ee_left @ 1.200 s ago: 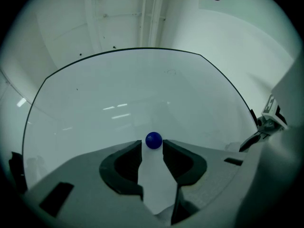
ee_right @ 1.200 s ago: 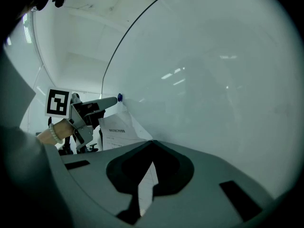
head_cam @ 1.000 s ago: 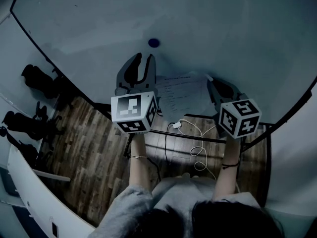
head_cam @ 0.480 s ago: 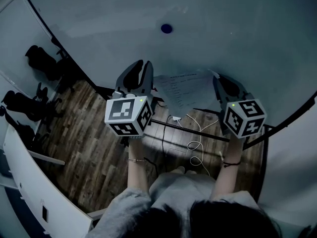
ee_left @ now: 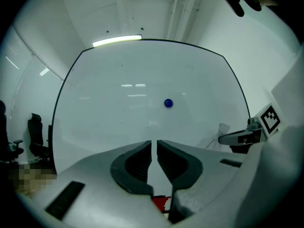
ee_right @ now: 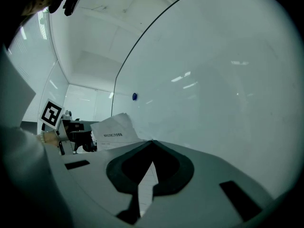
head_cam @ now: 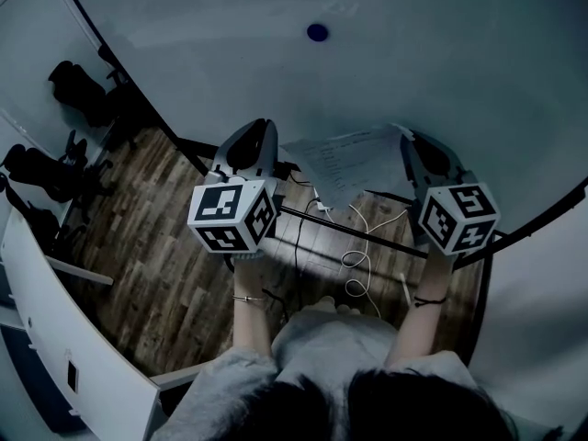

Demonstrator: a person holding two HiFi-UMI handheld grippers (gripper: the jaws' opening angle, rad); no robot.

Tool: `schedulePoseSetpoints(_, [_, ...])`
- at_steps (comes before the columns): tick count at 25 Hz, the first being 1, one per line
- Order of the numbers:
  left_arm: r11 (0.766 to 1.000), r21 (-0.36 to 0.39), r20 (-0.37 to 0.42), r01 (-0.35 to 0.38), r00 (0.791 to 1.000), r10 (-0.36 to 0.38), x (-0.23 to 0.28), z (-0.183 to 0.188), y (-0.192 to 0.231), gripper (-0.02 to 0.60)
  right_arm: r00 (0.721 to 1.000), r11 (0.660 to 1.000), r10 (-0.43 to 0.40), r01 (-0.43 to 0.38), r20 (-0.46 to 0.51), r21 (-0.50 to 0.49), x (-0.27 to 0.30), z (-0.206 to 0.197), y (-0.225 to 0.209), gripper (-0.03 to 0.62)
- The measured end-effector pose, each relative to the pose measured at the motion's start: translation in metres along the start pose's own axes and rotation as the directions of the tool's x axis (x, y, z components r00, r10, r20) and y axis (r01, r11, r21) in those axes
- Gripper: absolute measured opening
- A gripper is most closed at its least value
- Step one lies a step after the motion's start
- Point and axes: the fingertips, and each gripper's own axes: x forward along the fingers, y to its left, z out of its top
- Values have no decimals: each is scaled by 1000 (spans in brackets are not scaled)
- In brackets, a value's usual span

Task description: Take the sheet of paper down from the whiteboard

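Observation:
The printed sheet of paper (head_cam: 354, 159) hangs free of the whiteboard (head_cam: 441, 35), below the blue magnet (head_cam: 317, 32) still stuck on the board. My right gripper (head_cam: 407, 138) is shut on the sheet's right edge; in the right gripper view the paper (ee_right: 114, 129) runs left from the closed tips of that gripper (ee_right: 152, 141). My left gripper (head_cam: 257, 125) sits just left of the sheet, apart from it. Its jaws have just been closing and stand a narrow slit apart with nothing between them (ee_left: 154, 141); the magnet (ee_left: 168, 103) shows above them.
Dark office chairs (head_cam: 78, 85) stand at the left by the board's edge. A white cable (head_cam: 354, 246) lies coiled on the wooden floor (head_cam: 165, 265) under the board's black bottom rail (head_cam: 386, 242). A white wall panel (head_cam: 55, 338) runs along the lower left.
The left gripper has dropped away from the blue magnet and its wide-open jaws have narrowed to a slit. The right gripper has stayed put, still holding the sheet.

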Motion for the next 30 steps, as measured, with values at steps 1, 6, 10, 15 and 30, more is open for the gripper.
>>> schedulePoseSetpoints(1, [1000, -4, -9, -5, 1000, 5, -1, -4, 1, 41, 1000, 1000, 5, -5, 0, -1, 1, 0, 0, 0])
schedulePoseSetpoints(6, [999, -30, -48, -28, 999, 26, -9, -27, 4, 23, 1000, 1000, 23, -23, -6, -7, 2, -6, -1, 0])
schedulePoseSetpoints(10, [998, -48, -71, -45, 997, 41, -19, -44, 8, 11, 999, 999, 32, -33, -11, -12, 4, -12, 3, 0])
schedulePoseSetpoints(15, [996, -65, -95, -55, 994, 48, -18, -53, 11, 8, 999, 999, 47, -47, -11, -18, 11, -11, 4, 0])
schedulePoseSetpoints(30, [997, -60, -101, -49, 994, 42, -23, -57, 12, 8, 996, 995, 86, -85, 29, -56, 14, 2, 17, 0])
